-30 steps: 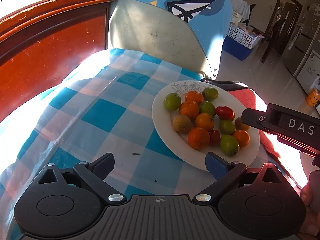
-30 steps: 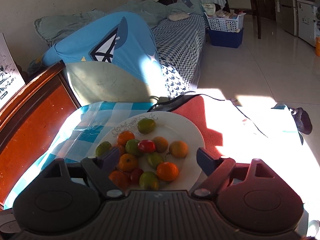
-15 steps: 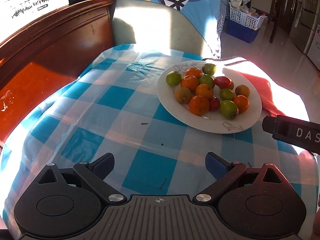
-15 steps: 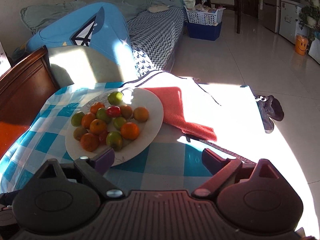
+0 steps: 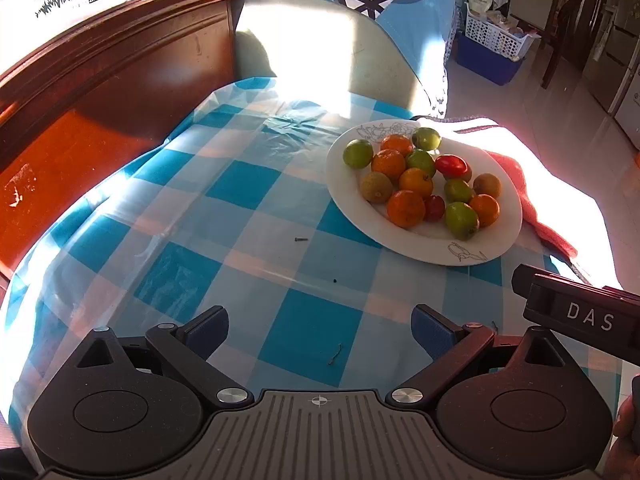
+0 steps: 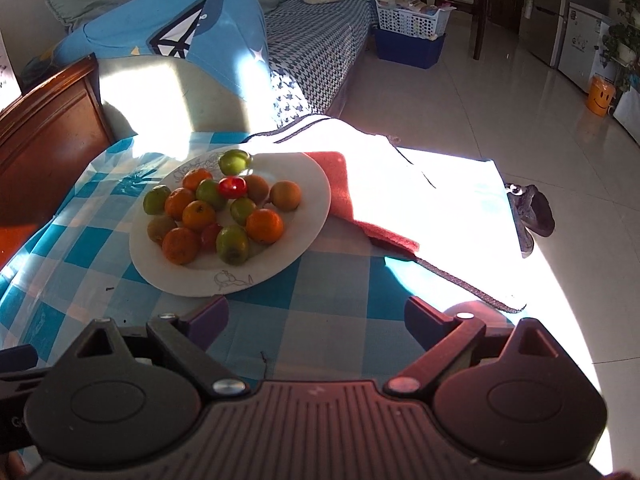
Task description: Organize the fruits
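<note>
A white oval plate [image 5: 348,196] [image 6: 304,184] sits on the blue-and-white checked tablecloth [image 5: 240,192] [image 6: 80,256]. It holds several small fruits: orange ones [image 5: 405,208] [image 6: 264,225], green ones [image 5: 358,153] [image 6: 234,162] and a red tomato [image 5: 451,165] [image 6: 232,186]. My left gripper [image 5: 320,330] hovers open over the cloth, well short of the plate, with nothing between its fingers. My right gripper [image 6: 316,318] is also open and empty, just in front of the plate's near rim. Its black body [image 5: 580,316] shows at the right edge of the left wrist view.
A red cloth [image 6: 352,204] [image 5: 536,208] lies beside the plate on its right, with a white sunlit garment [image 6: 400,168] beyond. A dark wooden headboard [image 5: 100,92] borders the left side. A blue-covered cushion [image 6: 180,28] and a bed stand behind. Tiled floor [image 6: 520,128] lies to the right.
Both grippers have drawn back from the plate, which now sits farther off in both views. The right gripper's fingers have spread slightly wider. The fruits have not moved.
</note>
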The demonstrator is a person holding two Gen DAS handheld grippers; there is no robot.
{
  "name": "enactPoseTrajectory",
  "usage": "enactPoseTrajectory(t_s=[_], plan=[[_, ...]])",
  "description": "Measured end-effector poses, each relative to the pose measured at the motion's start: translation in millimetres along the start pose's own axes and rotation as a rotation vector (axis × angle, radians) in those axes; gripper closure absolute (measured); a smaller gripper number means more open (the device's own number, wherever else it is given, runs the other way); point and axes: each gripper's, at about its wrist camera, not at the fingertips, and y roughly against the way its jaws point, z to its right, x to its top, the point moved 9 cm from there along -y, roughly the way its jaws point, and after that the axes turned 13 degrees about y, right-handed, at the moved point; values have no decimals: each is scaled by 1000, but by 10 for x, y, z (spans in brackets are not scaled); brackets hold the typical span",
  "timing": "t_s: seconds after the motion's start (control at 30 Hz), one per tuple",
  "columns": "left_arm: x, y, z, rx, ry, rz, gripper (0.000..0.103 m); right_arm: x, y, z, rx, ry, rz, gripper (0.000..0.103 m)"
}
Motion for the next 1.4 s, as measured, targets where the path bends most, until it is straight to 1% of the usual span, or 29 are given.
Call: enactPoseTrajectory(t_s=[0.07, 0.17, 0.27, 0.37, 0.5, 0.57, 0.63, 0.73, 0.8, 0.87, 0.93, 1.0, 1.1, 1.17, 1.27, 1.33, 1.4], plan=[[26, -11, -10, -6, 1, -5, 4, 22, -8, 5, 11, 8, -5, 9], [127, 4, -70, 6, 22, 19, 4, 48, -18, 28, 23, 26, -13, 8], [211, 19, -92, -9, 44, 25, 4, 37, -30, 78, 11, 24, -23, 7], [254, 16, -82, -1, 31, 33, 4, 34, -66, 123, 16, -32, -34, 6], [291, -8, -71, 22, -16, 44, 4, 22, -90, 156, 29, -165, -44, 5], [314, -11, -59, 27, -40, 48, 4, -2, -117, 116, 38, -181, -63, 4], [355, 5, -18, 18, -83, 58, 4, -12, -135, 55, 32, -162, -87, 4], [382, 27, 57, -22, -155, 74, 4, 8, -124, -44, 23, -122, -88, 3], [384, 26, 62, -52, -167, 82, 4, -19, -118, -84, -12, -105, -95, 2], [384, 22, 53, -76, -142, 81, 4, -73, -141, -122, -28, -85, -124, 2], [393, 1, 51, -74, -133, 81, 4, -112, -164, -133, -36, -107, -146, 2], [407, -6, 61, -78, -145, 88, 4, -144, -176, -124, -45, -135, -167, 2], [413, -17, 68, -89, -152, 74, 4, -160, -174, -111, -33, -144, -179, 2], [419, -16, 63, -91, -152, 68, 4, -146, -151, -100, -39, -139, -172, 2], [418, -9, 34, -76, -157, 63, 4, -103, -84, -125, -63, -113, -138, 2], [413, 2, 6, -56, -163, 67, 4, -99, -86, -150, -68, -99, -136, 2], [412, 10, -15, -38, -174, 75, 4, -123, -108, -171, -64, -111, -151, 2]])
